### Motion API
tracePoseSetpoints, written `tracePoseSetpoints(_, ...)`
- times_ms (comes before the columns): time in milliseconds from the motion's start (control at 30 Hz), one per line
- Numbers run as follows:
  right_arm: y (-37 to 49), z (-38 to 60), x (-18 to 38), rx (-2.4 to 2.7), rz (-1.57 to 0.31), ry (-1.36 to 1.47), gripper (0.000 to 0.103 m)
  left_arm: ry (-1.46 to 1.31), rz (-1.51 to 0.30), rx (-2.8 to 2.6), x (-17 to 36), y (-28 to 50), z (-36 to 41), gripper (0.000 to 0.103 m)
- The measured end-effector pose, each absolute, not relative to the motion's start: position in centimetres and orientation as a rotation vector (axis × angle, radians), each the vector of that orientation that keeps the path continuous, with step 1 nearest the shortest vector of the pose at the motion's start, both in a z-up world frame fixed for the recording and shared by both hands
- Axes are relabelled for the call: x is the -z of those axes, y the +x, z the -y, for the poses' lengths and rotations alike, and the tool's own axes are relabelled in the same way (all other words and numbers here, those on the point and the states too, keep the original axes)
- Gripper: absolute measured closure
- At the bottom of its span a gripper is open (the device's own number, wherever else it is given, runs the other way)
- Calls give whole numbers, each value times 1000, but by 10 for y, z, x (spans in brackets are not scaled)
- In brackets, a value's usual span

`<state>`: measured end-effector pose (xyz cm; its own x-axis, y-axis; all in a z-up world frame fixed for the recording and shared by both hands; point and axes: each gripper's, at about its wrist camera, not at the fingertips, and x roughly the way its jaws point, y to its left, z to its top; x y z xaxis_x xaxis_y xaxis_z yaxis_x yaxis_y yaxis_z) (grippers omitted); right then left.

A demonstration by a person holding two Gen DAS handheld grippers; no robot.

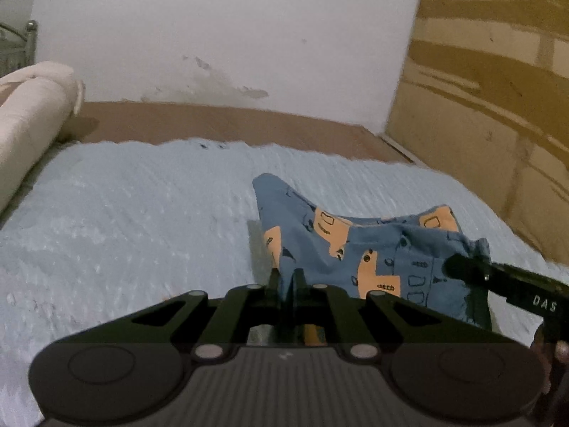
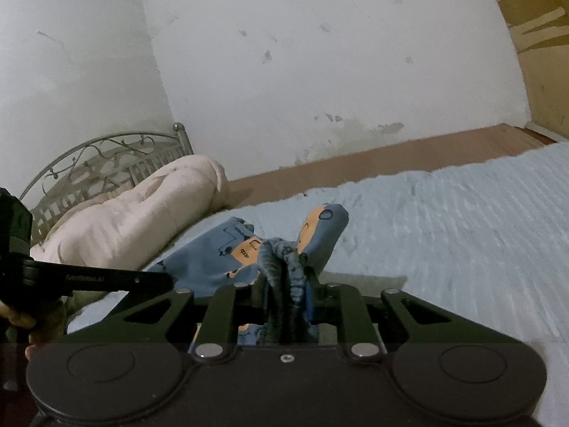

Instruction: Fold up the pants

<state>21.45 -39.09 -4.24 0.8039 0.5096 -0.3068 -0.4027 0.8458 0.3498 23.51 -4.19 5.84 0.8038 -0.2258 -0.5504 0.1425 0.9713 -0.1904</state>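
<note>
The blue pants [image 1: 355,245] with orange patches hang lifted above a light blue bedspread [image 1: 124,220]. My left gripper [image 1: 288,277] is shut on one edge of the pants. The right gripper [image 1: 462,267] shows at the right of the left wrist view, pinching the other edge. In the right wrist view my right gripper [image 2: 290,274] is shut on bunched blue waistband fabric, and the pants [image 2: 213,256] sag toward the left gripper [image 2: 156,281] at the left.
A rolled cream comforter [image 2: 135,213] lies by a metal headboard [image 2: 89,163]. A white stained wall [image 1: 231,35] runs behind the bed. Cardboard boxes [image 1: 498,106] stand at the right. Brown mattress edge [image 1: 213,121] shows beyond the bedspread.
</note>
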Motion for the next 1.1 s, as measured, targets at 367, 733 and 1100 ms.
tracePoseSetpoints(367, 315, 349, 19, -515, -313, 168, 84, -239, -460, 35, -59, 297, 26, 98)
tracePoseSetpoints(733, 354, 340, 47, -460, -365, 169, 84, -270, -528, 8, -23, 330, 31, 98)
tracePoseSetpoints(1100, 361, 340, 60, -439, -421, 176, 84, -261, -589, 10, -14, 341, 28, 98)
